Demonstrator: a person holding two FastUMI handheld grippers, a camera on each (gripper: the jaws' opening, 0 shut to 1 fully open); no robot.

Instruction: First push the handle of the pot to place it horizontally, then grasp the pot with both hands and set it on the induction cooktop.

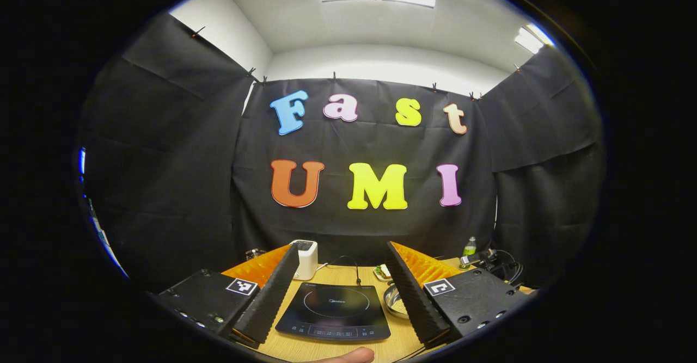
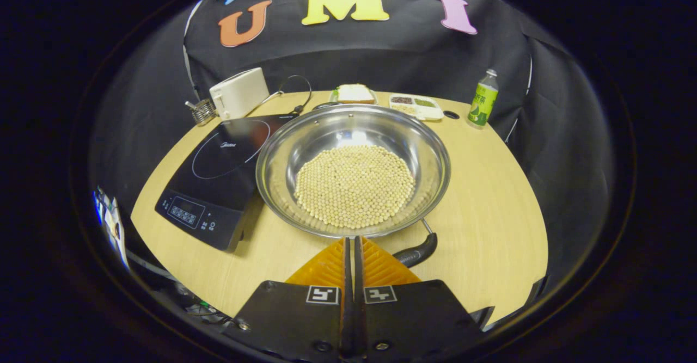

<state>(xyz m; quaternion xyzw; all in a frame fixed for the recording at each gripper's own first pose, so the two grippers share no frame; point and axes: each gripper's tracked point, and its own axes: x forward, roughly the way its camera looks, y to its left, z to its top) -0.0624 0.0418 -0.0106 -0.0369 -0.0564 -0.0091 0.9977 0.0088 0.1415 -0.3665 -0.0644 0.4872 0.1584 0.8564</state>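
Observation:
The steel pot point(image 2: 354, 134), holding a layer of pale beans point(image 2: 354, 186), sits on the wooden table point(image 2: 490, 189) just right of the black induction cooktop point(image 2: 218, 167). Its black handle point(image 2: 416, 254) sticks out at the near right, angled toward me. My right gripper point(image 2: 353, 240) is shut, its tips at the pot's near rim and just left of the handle. In the left gripper view my left gripper point(image 1: 342, 245) stands open above the table, with the cooktop point(image 1: 332, 311) between its fingers. A bit of the pot point(image 1: 393, 300) peeks out behind the right finger.
At the back of the table stand a white appliance point(image 2: 239, 93), a small wire item point(image 2: 202, 111), a plate of bread point(image 2: 354, 93), a divided food tray point(image 2: 416, 106) and a green bottle point(image 2: 482, 102). A fingertip point(image 1: 348, 356) shows at the bottom edge.

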